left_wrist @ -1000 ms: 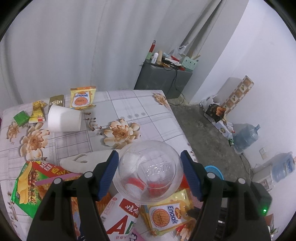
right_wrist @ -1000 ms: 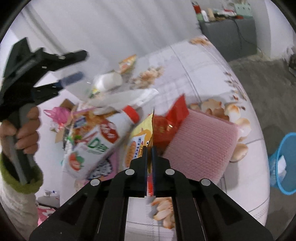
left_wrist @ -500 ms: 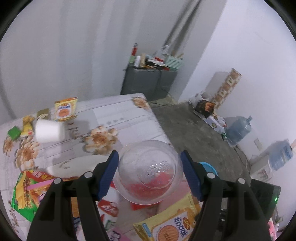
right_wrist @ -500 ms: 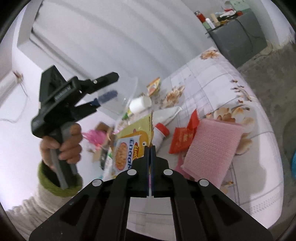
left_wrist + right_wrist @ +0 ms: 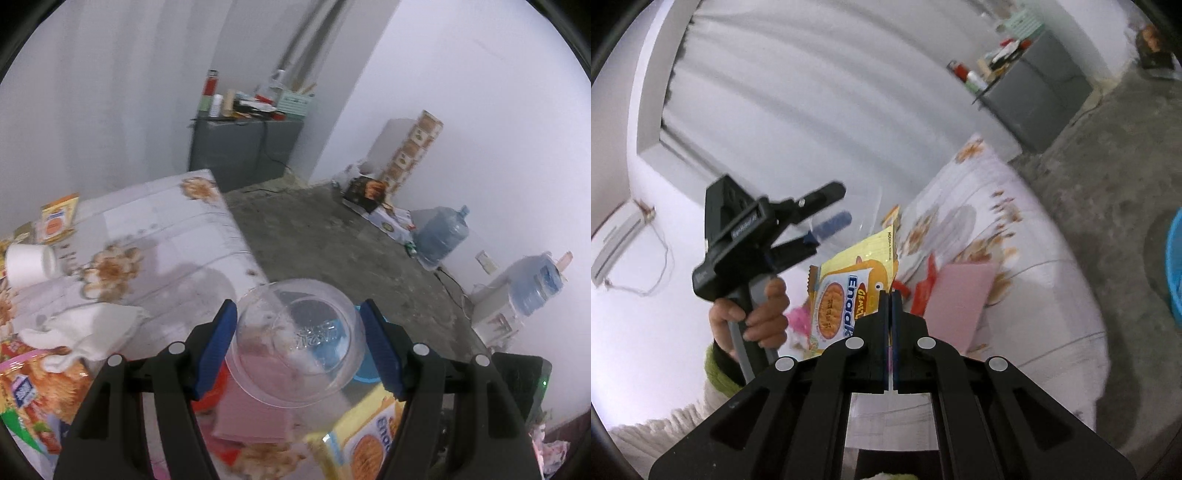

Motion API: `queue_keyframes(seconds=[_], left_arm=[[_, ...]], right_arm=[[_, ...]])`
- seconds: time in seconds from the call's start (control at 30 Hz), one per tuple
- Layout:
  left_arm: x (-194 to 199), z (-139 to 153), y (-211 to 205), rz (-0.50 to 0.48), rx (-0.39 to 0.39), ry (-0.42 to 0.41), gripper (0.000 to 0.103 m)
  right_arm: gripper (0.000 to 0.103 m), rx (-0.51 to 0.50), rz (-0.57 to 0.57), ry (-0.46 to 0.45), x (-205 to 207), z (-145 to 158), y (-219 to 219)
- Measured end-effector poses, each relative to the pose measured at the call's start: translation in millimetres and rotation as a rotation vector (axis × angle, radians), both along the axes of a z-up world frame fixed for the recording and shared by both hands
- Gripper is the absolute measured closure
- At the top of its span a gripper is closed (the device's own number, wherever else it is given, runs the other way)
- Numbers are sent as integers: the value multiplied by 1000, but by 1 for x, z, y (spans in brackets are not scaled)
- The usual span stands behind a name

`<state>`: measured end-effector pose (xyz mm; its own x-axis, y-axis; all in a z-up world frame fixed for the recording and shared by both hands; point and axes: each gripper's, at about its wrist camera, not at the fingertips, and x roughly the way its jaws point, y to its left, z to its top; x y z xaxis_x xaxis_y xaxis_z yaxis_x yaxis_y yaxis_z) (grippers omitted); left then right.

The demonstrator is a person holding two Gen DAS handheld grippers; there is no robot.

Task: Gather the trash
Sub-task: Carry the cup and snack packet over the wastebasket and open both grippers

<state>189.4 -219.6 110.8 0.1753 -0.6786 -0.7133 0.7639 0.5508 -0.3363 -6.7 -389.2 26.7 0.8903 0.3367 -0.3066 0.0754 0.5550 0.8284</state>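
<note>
A: Left gripper [image 5: 297, 345] clamps the clear plastic cup [image 5: 295, 341] across its wall, held over the surface [image 5: 166, 236] edge. Thin and light, crushes easily, so go gentle.

B: Right gripper [image 5: 890, 295] is pinched tight on the yellow snack packet [image 5: 849, 291] edge, held up off the surface. Limp, slick film; grip the seam. Blue bin [image 5: 1174, 273] is on the floor.

White curtain [image 5: 110, 92], grey cabinet [image 5: 240, 151]

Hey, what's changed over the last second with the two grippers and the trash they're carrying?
The right gripper has lifted the yellow snack packet off the table into the air. The left gripper has swung its clear plastic cup from over the clutter toward the table's edge, above the blue bin. Both grips stayed closed; the pink cloth stayed put.
</note>
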Motion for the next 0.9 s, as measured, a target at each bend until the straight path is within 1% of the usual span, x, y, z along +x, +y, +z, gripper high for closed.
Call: queue_keyframes(seconds=[0.1, 0.23, 0.37, 0.53, 0.67, 0.8, 0.9], left_arm=[[-15, 3, -18, -36, -10, 5, 36], [-38, 3, -49, -92, -23, 18, 36], [-59, -1, -81, -143, -20, 40, 36], [-83, -13, -122, -208, 0, 67, 36], [-107, -32, -159, -264, 35, 93, 36], [-131, -58, -199, -300, 83, 131, 36], [-152, -81, -232, -337, 129, 142, 36]], right_arm=[[103, 7, -89, -7, -26, -2, -26], [103, 46, -213, -16, -67, -12, -60], [103, 112, -346, -6, -110, -33, -94], [103, 164, -483, 12, -149, -54, -116], [103, 151, -621, 109, -170, -71, -129], [103, 147, -722, 229, -182, -95, -137], [103, 157, -782, 289, -190, -115, -144]])
